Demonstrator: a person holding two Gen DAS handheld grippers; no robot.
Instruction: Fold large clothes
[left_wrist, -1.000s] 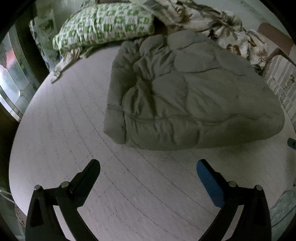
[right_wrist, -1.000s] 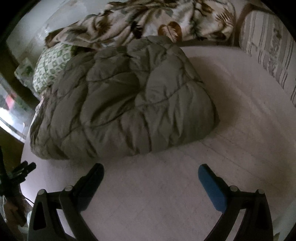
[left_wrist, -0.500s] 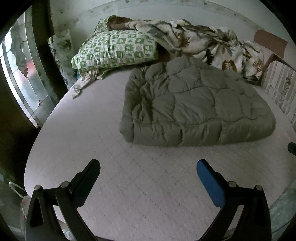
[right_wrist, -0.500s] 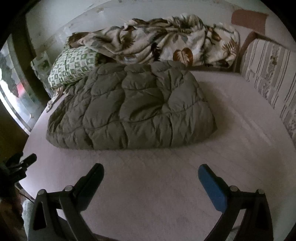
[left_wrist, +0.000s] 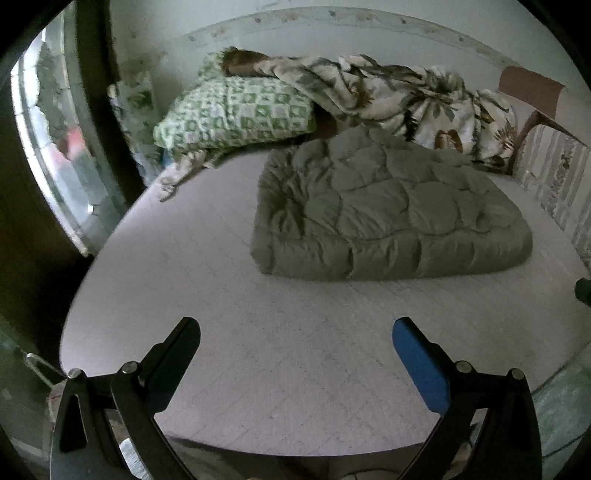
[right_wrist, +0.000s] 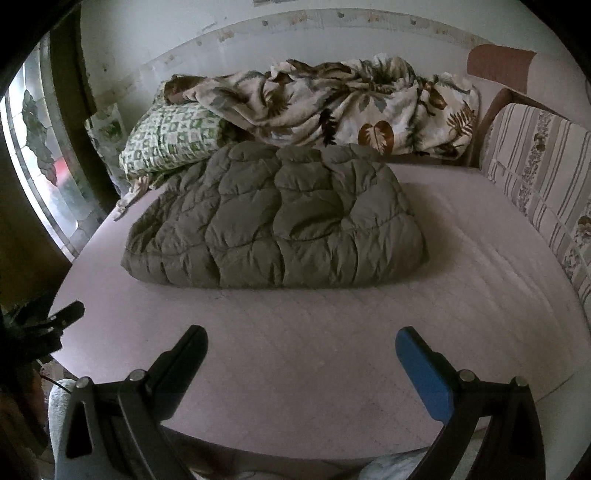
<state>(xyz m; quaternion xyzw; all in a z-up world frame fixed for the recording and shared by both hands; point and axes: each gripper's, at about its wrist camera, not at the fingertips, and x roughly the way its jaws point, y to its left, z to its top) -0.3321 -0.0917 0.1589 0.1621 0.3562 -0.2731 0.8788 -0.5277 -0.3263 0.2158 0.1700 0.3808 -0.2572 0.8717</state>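
An olive-grey quilted comforter (left_wrist: 388, 214) lies folded into a thick rectangular bundle on the pale mattress (left_wrist: 258, 332); the right wrist view shows the same comforter (right_wrist: 280, 221) in the middle of the mattress (right_wrist: 314, 350). My left gripper (left_wrist: 295, 332) hangs open over bare mattress near the front edge, well short of the bundle, holding nothing. My right gripper (right_wrist: 301, 339) is likewise open and empty, back from the comforter's front fold. The left gripper's tip (right_wrist: 70, 314) shows at the left edge of the right wrist view.
A green-and-white checked pillow (left_wrist: 236, 114) and a crumpled leaf-print blanket (right_wrist: 332, 103) lie against the back wall. A striped cushion (right_wrist: 543, 173) lines the right side. A stained-glass window (left_wrist: 55, 147) stands at the left. The mattress edge curves just below both grippers.
Both grippers have pulled back and up from the comforter, which now looks smaller and farther off. The comforter has kept its folded shape. Both grippers stay open.
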